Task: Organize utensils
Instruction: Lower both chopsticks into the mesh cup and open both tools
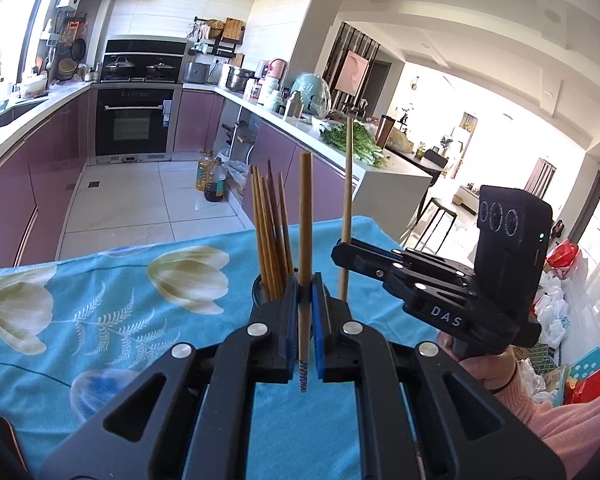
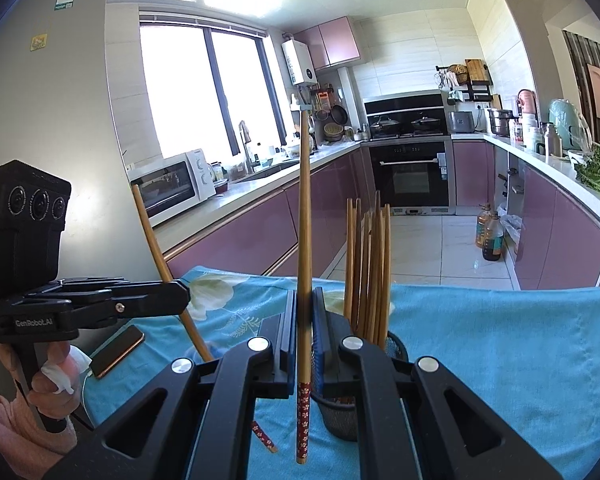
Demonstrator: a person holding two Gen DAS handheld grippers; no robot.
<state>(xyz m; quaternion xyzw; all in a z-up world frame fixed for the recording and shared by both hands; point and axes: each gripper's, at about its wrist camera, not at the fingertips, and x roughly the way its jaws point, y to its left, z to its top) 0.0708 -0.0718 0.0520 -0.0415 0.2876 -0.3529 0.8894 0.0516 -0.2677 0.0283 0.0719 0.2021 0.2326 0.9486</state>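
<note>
Chopsticks [image 2: 367,268] are standing bundled in a black mesh holder [image 2: 340,416] on your desk [image 2: 500,340], which is wearing a blue floral cloth in a pink-cabineted kitchen. Your left hand-held gripper [image 1: 306,300] and right hand-held gripper [image 2: 305,320] are each clamping one upright chopstick.

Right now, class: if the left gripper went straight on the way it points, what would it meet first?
Probably the dark mesh holder with its bundle of chopsticks, just beyond the left gripper, which is shut on one chopstick. Depth is unclear.
</note>
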